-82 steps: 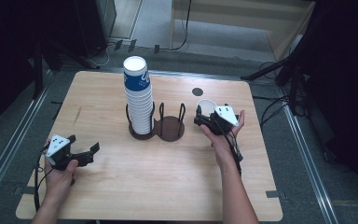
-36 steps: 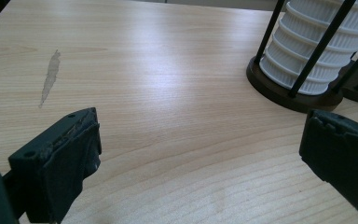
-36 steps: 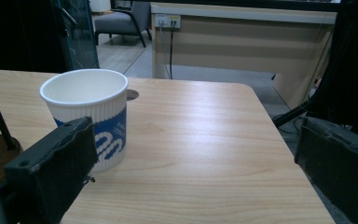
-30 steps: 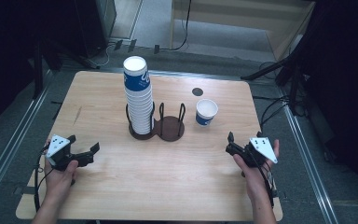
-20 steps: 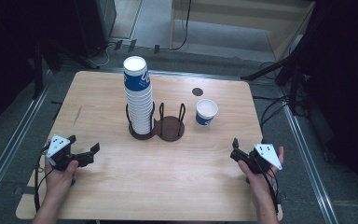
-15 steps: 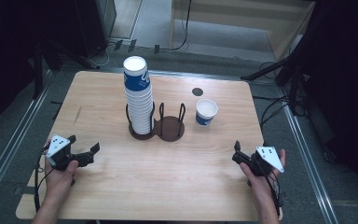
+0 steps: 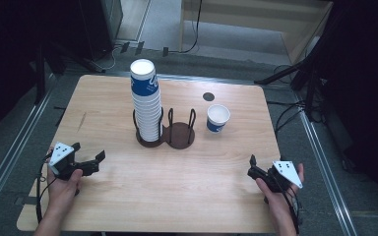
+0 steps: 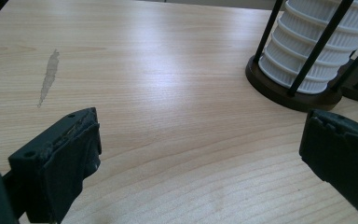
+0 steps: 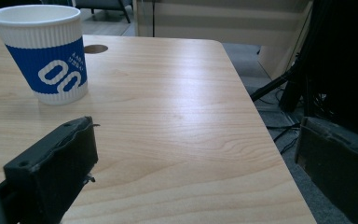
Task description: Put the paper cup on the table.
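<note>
Standing alone on the desk (image 7: 187,196), the paper cup (image 7: 218,118) sits right of the rack (image 7: 170,135); right tool (image 7: 252,164) and left tool (image 7: 89,156) spread, holding nothing.

The surface (image 7: 187,196) is pale, smooth matt wood with visible grain. The paper cup (image 9: 44,53) has ribbed walls. The holder (image 7: 172,133) looks dark, thin-rodded metal.

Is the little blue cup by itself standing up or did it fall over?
Standing up. The single cup sits on its base on the table, open rim facing up, right of the holder. Nothing touches it.
</note>
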A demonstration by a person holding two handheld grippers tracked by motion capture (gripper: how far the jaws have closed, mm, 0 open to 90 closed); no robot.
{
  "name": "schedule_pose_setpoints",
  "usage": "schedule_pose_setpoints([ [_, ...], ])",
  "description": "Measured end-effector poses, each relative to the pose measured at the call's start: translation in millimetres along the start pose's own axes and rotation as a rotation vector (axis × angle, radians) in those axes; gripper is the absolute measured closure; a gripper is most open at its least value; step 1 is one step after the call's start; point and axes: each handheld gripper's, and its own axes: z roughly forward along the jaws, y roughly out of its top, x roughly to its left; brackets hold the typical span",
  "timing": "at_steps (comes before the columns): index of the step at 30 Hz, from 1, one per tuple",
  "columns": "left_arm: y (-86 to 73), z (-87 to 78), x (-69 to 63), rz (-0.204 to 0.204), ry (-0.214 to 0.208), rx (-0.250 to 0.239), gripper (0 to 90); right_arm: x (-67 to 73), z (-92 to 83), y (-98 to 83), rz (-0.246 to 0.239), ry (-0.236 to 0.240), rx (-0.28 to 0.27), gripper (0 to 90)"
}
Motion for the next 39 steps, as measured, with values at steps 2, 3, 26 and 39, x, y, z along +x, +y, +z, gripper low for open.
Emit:
schedule_pose_setpoints([
  [2, -0.1, 0.0, 0.0, -0.001, 0.000, -0.002, 0.0, -1.1, -2.5, -1.4, -0.004, -0.001, 0.003, 0.0],
  [3, -0.2, -0.1, 0.0, -0.002, 0.000, -0.004, 0.0, -1.3, -3.8, -2.1, -0.002, -0.002, 0.004, 0.0],
  [26, -0.3, -0.6, 0.3, -0.005, 0.000, -0.008, 0.0, -10.9, -24.6, -17.0, -0.052, -0.050, 0.062, 0.0],
  [39, 0.1, 0.5, -0.4, -0.002, 0.000, -0.002, 0.0, -5.7, -20.7, -20.3, -0.132, -0.075, 0.206, 0.0],
])
